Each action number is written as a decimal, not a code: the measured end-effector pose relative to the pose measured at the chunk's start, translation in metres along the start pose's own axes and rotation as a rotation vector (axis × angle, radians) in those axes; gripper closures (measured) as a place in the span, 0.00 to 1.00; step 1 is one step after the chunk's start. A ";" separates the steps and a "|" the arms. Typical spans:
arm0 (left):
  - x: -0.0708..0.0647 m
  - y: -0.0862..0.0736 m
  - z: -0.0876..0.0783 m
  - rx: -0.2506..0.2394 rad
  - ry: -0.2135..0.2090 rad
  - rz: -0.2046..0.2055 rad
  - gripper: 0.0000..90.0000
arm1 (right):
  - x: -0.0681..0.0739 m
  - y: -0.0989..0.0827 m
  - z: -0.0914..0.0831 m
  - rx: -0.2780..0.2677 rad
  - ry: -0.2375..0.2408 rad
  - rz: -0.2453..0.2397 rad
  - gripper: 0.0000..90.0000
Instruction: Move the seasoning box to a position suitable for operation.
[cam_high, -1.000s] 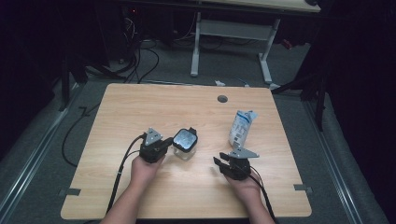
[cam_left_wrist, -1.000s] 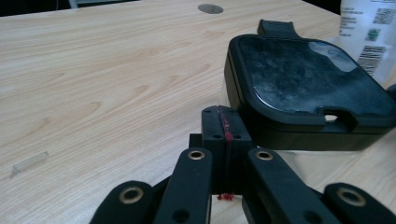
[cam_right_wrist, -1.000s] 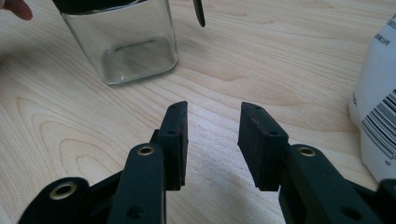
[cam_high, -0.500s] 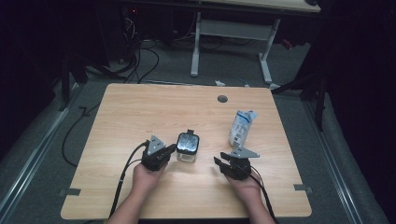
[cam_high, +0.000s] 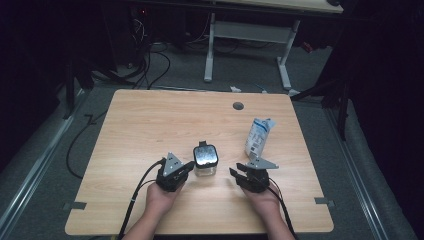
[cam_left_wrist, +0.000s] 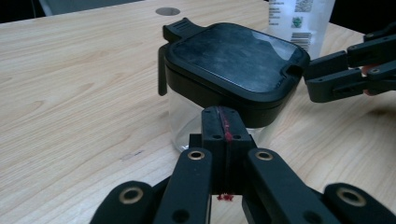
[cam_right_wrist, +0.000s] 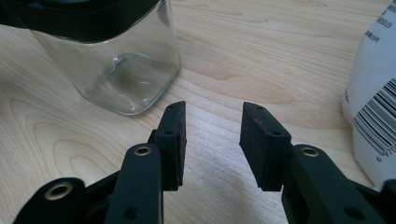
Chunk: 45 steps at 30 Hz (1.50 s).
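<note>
The wooden surface (cam_high: 150, 125) spans the middle of the high view and carries very little, so both hands have free room in its lower half. Just below the centre of that frame stands a clear square jar with a black flip lid (cam_high: 205, 160), upright and empty as far as the glass shows, set between the two grippers where either can reach it. To the right of centre a white plastic pouch (cam_high: 258, 136) with printed barcodes lies on the surface, its lower end close above the right gripper; it is probably parked there as the supply for the jar.

The left gripper (cam_high: 187, 166) sits at the jar's left side with its jaws clenched together on nothing. In the left gripper view their joined tips (cam_left_wrist: 223, 128) sit right up against the glass just under the lid's rim, which reads as a closed point used to nudge or steady the jar, though actual contact cannot be made out. The right gripper (cam_high: 237, 173) rests lower right of the jar, apart from it. In the right gripper view its jaws (cam_right_wrist: 212, 140) stand released, with only bare wood between the pads; the jar is at the upper left there and the pouch at the right edge, so it seems to wait for whichever comes next.
</note>
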<state>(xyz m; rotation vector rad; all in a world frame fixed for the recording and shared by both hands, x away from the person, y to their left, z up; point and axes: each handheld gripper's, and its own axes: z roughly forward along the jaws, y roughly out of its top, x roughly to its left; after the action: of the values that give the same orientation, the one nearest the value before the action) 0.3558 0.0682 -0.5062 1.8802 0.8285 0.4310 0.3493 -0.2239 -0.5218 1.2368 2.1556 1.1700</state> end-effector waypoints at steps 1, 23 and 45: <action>-0.001 0.000 0.000 -0.001 0.000 0.002 1.00 | 0.000 0.000 0.000 0.000 0.000 -0.001 0.68; -0.026 0.000 0.013 0.004 -0.060 0.011 1.00 | -0.003 0.000 -0.002 -0.002 -0.008 0.018 0.67; -0.022 0.002 0.010 0.011 -0.049 0.016 0.94 | -0.005 -0.001 -0.001 0.004 -0.016 0.014 0.63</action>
<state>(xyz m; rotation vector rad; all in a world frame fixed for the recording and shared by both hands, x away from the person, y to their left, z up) 0.3476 0.0454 -0.5073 1.9012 0.7850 0.3897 0.3501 -0.2290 -0.5224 1.2610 2.1426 1.1582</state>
